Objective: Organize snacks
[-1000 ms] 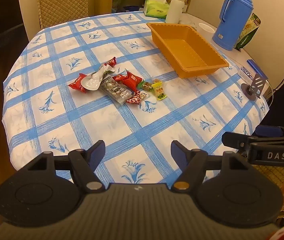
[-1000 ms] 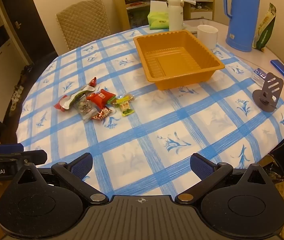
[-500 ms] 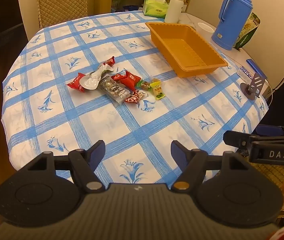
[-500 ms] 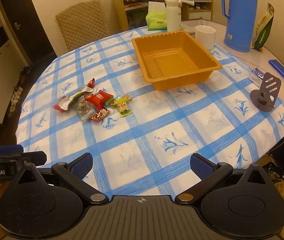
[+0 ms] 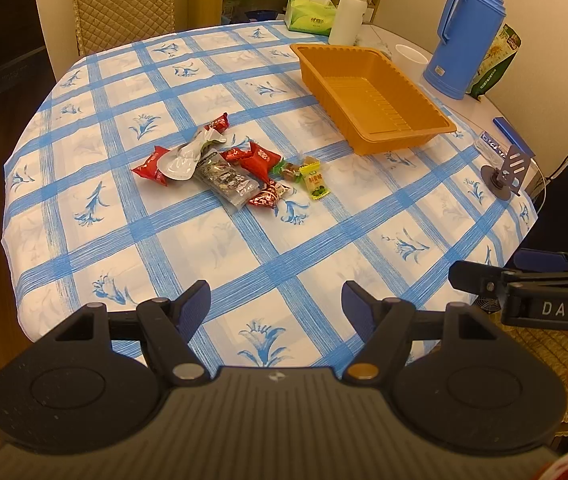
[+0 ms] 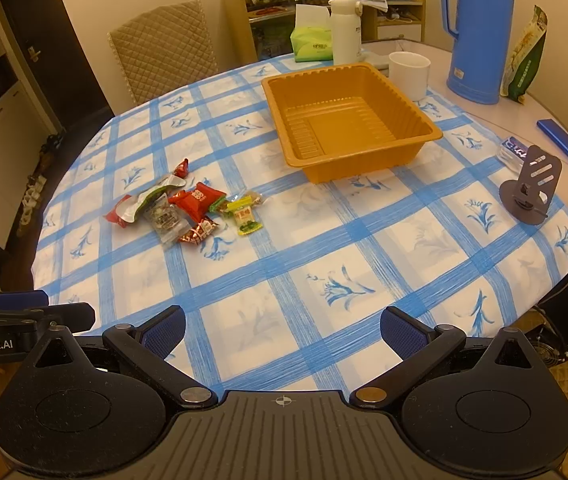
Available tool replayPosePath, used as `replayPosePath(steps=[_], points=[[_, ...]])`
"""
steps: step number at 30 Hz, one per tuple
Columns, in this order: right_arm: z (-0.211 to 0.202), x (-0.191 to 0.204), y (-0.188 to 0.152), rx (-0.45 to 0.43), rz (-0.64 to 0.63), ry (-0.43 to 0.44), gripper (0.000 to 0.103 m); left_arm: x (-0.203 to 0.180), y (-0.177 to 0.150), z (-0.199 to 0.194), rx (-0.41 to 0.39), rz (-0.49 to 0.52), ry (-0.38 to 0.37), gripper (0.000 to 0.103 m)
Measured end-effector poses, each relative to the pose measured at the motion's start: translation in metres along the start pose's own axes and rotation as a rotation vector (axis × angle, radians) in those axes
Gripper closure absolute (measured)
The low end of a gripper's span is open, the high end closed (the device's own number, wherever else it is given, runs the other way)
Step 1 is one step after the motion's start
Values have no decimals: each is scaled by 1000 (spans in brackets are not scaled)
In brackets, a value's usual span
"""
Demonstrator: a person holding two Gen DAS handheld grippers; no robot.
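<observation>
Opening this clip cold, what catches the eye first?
An empty orange tray sits toward the far right of the blue-checked tablecloth, with a small heap of wrapped snacks to its near left. A tall blue thermos stands behind, and both the left gripper and right gripper hang open over the near edge.

blue thermos (image 6: 479, 32), white cup (image 6: 409, 74) and tissue box (image 6: 311, 43) on checked tablecloth (image 6: 323, 280).
</observation>
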State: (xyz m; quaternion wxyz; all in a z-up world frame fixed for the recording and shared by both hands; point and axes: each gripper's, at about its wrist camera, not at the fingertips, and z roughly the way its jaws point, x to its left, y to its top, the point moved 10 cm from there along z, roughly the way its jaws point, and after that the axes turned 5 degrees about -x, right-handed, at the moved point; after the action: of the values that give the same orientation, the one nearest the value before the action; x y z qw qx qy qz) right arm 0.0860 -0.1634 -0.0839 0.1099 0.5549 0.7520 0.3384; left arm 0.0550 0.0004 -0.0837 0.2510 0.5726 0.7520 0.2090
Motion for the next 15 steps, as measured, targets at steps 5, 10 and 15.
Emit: replayPosePath(steps=[5, 10, 15], points=[[2, 0, 3, 2, -2, -1, 0, -1, 0, 2, -1, -3, 1, 33], [3, 0, 4, 3, -4, 1, 0, -1, 0, 3, 0, -4, 2, 33], [5, 0, 5, 5, -5, 2, 0, -1, 0, 2, 1, -3, 1, 33]])
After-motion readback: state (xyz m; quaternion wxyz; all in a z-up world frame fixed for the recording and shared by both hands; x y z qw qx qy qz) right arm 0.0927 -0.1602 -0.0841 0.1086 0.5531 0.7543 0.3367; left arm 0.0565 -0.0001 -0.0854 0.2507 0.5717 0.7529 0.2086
